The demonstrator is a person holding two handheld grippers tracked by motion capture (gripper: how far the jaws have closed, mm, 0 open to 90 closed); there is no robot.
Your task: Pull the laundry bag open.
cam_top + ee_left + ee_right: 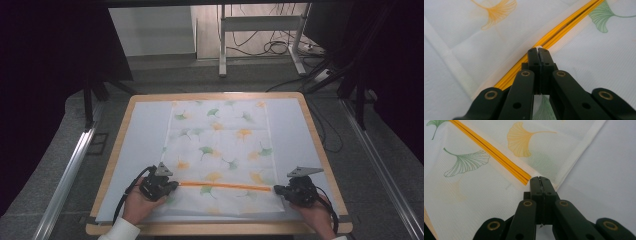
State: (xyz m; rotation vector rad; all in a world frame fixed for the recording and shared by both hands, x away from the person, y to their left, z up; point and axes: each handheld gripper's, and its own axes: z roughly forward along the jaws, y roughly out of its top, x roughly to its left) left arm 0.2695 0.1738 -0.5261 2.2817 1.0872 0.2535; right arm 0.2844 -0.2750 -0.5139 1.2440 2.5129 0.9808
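A white cloth (220, 145) printed with green and orange ginkgo leaves lies flat on the table, with an orange stripe (225, 186) running across its near part. My left gripper (175, 184) is shut on the cloth at the stripe's left end. In the left gripper view its tips (538, 50) pinch a bit of white fabric right beside the stripe (564, 27). My right gripper (276, 189) is shut on the cloth at the stripe's right end. In the right gripper view its tips (540, 178) clamp the hem where the stripe (491, 151) stops.
A pale sheet (145, 135) covers the wooden table (115, 150) under the cloth. Metal rails (70, 170) run along both sides of the table on grey floor. A white frame's legs (222, 45) and cables (280, 47) stand beyond the far edge.
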